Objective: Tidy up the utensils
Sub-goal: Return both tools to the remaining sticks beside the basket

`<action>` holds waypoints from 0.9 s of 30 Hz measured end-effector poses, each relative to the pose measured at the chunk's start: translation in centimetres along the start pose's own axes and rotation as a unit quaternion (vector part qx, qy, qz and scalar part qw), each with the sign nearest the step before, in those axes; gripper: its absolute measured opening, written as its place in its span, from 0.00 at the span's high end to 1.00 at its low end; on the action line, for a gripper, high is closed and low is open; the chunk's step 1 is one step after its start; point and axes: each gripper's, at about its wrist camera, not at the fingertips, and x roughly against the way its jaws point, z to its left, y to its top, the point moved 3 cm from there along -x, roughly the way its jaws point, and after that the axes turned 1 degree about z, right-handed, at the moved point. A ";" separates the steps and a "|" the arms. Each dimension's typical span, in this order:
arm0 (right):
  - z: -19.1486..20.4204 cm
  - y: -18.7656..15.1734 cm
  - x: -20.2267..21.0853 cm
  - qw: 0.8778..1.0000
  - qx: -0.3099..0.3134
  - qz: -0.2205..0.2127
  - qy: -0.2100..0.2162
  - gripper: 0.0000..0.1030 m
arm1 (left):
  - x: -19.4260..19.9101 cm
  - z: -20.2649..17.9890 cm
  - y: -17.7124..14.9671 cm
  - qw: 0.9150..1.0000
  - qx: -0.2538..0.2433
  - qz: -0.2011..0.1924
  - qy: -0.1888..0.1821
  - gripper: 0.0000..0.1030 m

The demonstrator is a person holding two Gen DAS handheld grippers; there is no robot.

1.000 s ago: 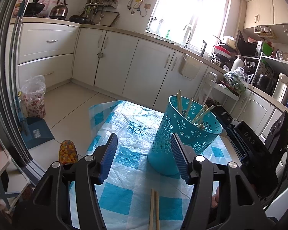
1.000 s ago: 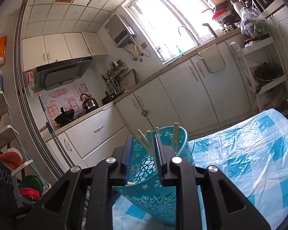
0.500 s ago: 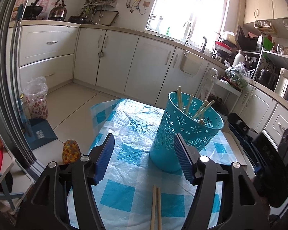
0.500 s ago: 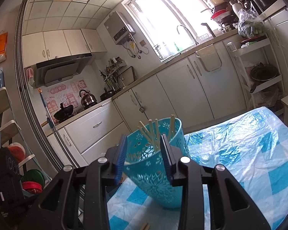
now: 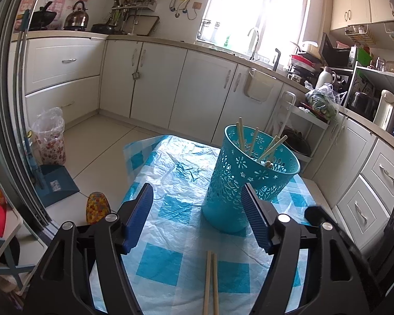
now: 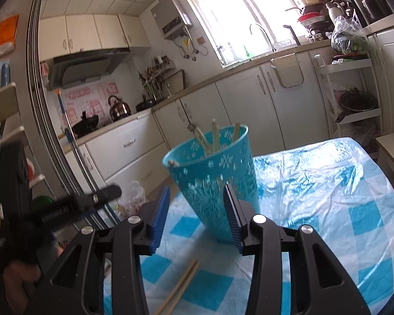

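Bin: far left on the floor, lined with a clear bag, by the cabinets.
Dustpan: blue, on the floor just near of the bin.
Left gripper: low over the near edge of the tabletop; jaws spread wide and opening, nothing between them but bare cloth. The right blue pad overlaps the basket's near side in the left view; whether it touches cannot be told.
Cloth: blue-and-white checked plastic, crinkled, covering the tabletop.
Loose chopsticks: one wooden pair lying side by side on the cloth, near of the basket, between the two arms of the left gripper in the left view; in the right view they lie slanted at the near edge.
Basket: teal plastic with cut-out flowers, upright on the cloth toward its far right side; in the right view it stands at centre, looking tilted through the lens.
Chopsticks in basket: several wooden sticks leaning at different angles, tips above the rim.
Right gripper: near of the basket; jaws partly spread and opening, holding nothing, with the basket's lower half seen in the gap beyond them.
Far right: white cabinets and a shelf rack with a pan.
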 end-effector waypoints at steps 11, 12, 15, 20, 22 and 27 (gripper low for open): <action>0.0 -3.8 -0.7 0.995 0.002 0.088 -0.037 0.57 | -0.7 0.9 -1.0 1.000 -0.001 0.028 0.013 0.33; 0.1 -4.1 -0.8 0.994 0.003 0.098 -0.038 0.57 | -0.8 0.9 -1.2 0.999 -0.003 0.032 0.014 0.33; 0.5 -5.4 -1.3 0.991 0.008 0.129 -0.042 0.57 | -1.3 1.0 -1.7 0.999 -0.010 0.044 0.021 0.33; 1.4 -6.9 -2.3 0.984 0.031 0.168 -0.046 0.57 | -1.8 1.2 -2.4 0.998 -0.018 0.059 0.028 0.32; 1.6 -7.2 -2.6 0.982 0.038 0.177 -0.050 0.57 | -1.9 1.2 -2.5 0.998 -0.021 0.060 0.029 0.32; 1.8 -7.8 -3.0 0.978 0.048 0.193 -0.055 0.57 | -2.0 1.2 -2.6 0.997 -0.024 0.064 0.030 0.30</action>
